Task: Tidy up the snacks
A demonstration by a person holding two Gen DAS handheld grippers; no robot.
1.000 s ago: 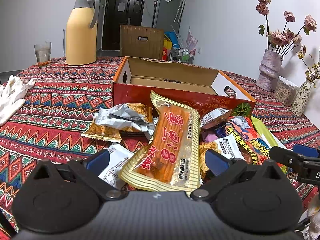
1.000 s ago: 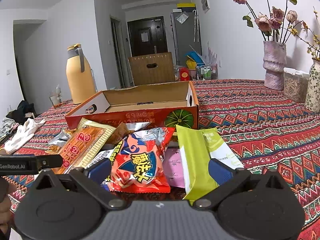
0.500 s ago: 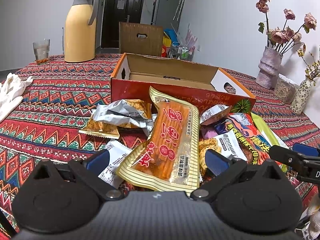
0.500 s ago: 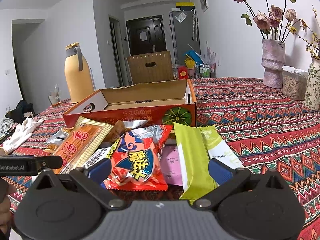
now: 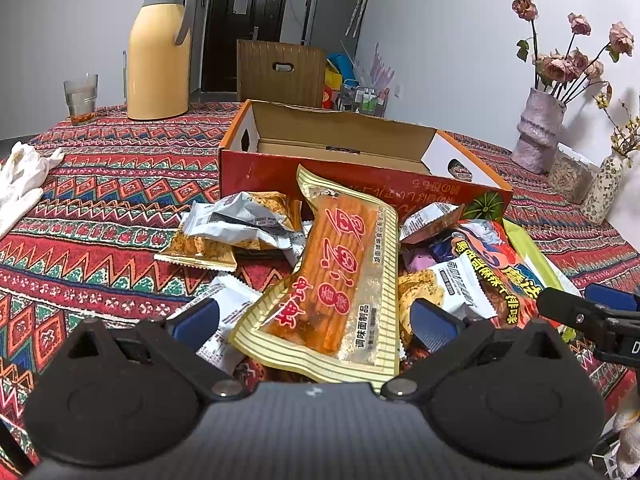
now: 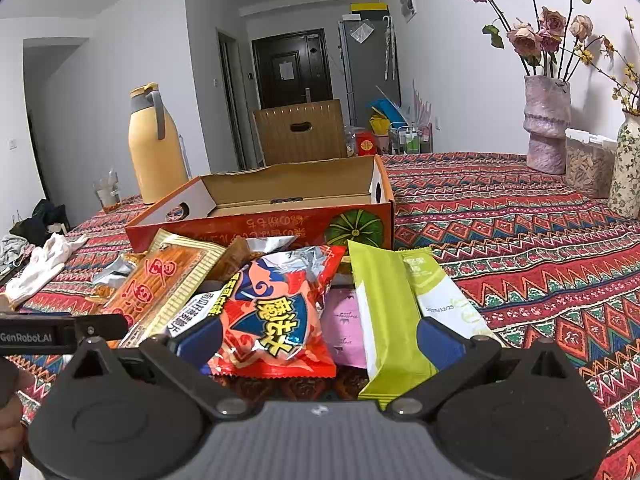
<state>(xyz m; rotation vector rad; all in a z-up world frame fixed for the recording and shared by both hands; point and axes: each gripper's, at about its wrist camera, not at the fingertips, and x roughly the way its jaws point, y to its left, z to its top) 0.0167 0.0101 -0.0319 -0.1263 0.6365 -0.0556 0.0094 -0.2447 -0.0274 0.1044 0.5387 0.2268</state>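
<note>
While the cardboard box (image 5: 352,160) is sitting open in the middle of the patterned tablecloth (image 5: 92,208), nothing seems to be lying inside it as far as I can see, just bare brown floor. All the snacks are piling up right against its near wall. The left gripper (image 5: 314,320) is hovering with its jaws spread wide around the long gold-and-orange packet (image 5: 340,276), not pinching it. The right gripper (image 6: 320,338) is also gaping open, with the red puffy bag (image 6: 276,312) and the lime green packet (image 6: 384,316) lying between its fingers. A pink packet (image 6: 344,328) is peeking out between those two. Silver-and-orange packets (image 5: 240,228) are crowding the left side. Further back, a yellow thermos (image 5: 158,52), a glass (image 5: 81,94) and a vase of dried roses (image 6: 546,124) are standing well apart from the pile, and white gloves (image 5: 20,184) are lying off to the left.
</note>
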